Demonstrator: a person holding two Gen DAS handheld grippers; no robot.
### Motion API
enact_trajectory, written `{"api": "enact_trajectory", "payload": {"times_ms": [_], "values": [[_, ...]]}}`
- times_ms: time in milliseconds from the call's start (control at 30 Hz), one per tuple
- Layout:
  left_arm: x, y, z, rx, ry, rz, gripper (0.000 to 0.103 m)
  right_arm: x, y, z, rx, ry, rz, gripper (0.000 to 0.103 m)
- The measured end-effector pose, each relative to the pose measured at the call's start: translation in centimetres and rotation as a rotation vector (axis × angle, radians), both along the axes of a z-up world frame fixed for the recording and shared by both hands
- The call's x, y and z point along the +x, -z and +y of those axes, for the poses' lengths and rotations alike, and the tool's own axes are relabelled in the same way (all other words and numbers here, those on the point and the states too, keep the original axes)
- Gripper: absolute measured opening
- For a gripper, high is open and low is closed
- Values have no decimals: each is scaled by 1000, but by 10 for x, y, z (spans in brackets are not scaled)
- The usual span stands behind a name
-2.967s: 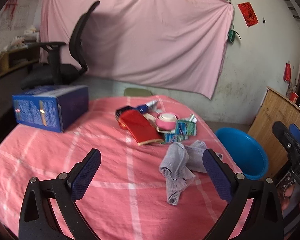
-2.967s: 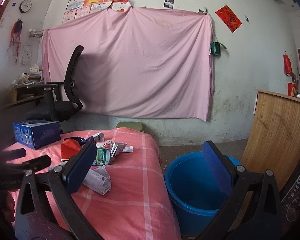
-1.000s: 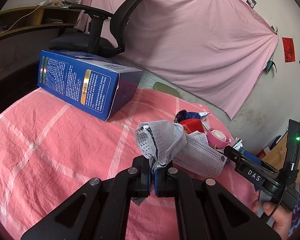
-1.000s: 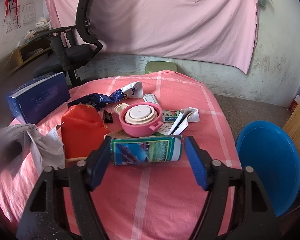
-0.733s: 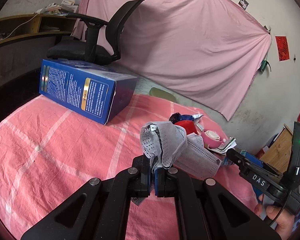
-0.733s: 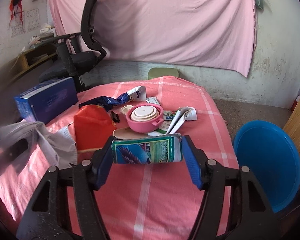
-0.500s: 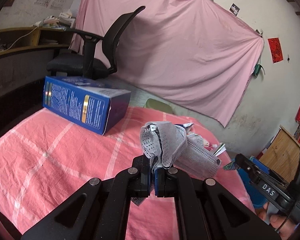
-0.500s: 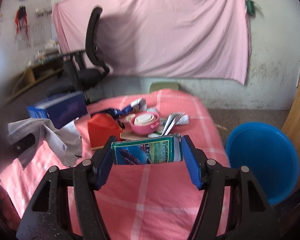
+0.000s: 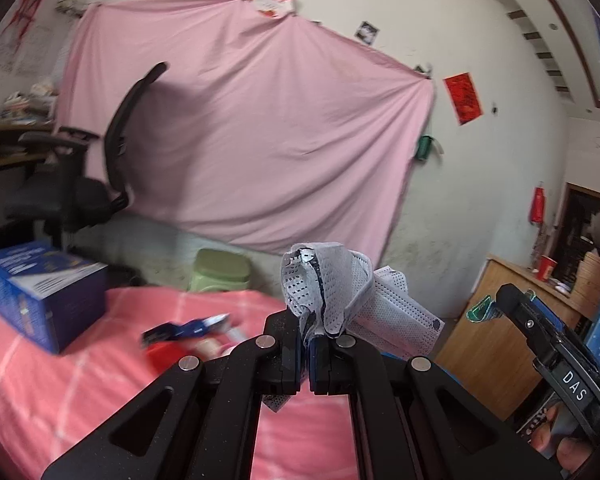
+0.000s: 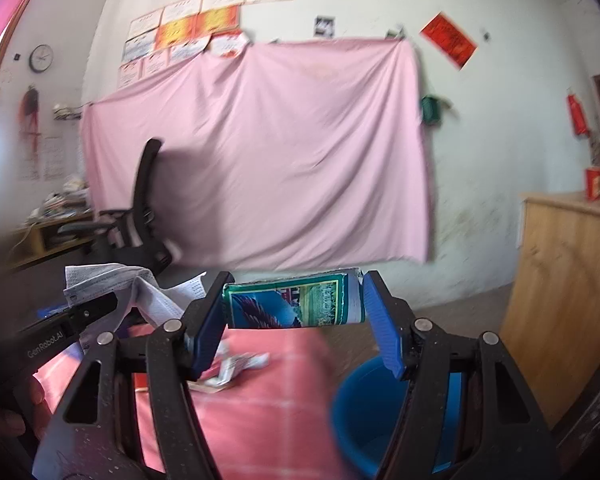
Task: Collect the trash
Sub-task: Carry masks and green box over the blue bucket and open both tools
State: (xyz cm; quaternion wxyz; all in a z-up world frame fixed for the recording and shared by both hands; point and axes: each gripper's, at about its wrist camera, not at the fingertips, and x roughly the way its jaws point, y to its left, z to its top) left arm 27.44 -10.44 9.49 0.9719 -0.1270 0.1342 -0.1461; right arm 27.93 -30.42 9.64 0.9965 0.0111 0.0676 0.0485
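Mask (image 9: 340, 292) clenched in left gripper (image 9: 309, 344); right gripper (image 10: 294, 316) grips seemingly green packet (image 10: 294, 306).

Left gripper (image 9: 309, 354): jaws pinched tight on mask (image 9: 340, 300), held up level.
Right gripper (image 10: 294, 328): jaws wide, clamping pack (image 10: 294, 306) endwise.

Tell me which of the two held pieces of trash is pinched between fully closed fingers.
The grey face mask, in the left gripper. The green-and-blue packet spans the right gripper's widely spread fingers.
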Motion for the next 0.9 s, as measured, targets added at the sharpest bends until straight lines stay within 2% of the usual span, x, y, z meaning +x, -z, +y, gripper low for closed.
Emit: {"api": "enact_trajectory", "payload": {"times_ms": [133, 233, 467, 567, 767, 900], "values": [[21, -7, -47, 38, 88, -32, 1, 3, -2, -27, -22, 76, -28, 81], [40, 2, -76, 62, 138, -4, 1, 10, 5, -46, -28, 122, -13, 81], [88, 47, -134, 105, 230, 197, 1, 32, 49, -83, -15, 209, 110, 81], [102, 70, -146, 112, 261, 283, 1, 40, 70, -93, -8, 224, 167, 81], [129, 95, -165, 100, 276, 415, 1, 55, 100, -110, 20, 238, 260, 82], [136, 104, -172, 156, 247, 475, 5, 68, 111, -122, 52, 240, 306, 83]]}}
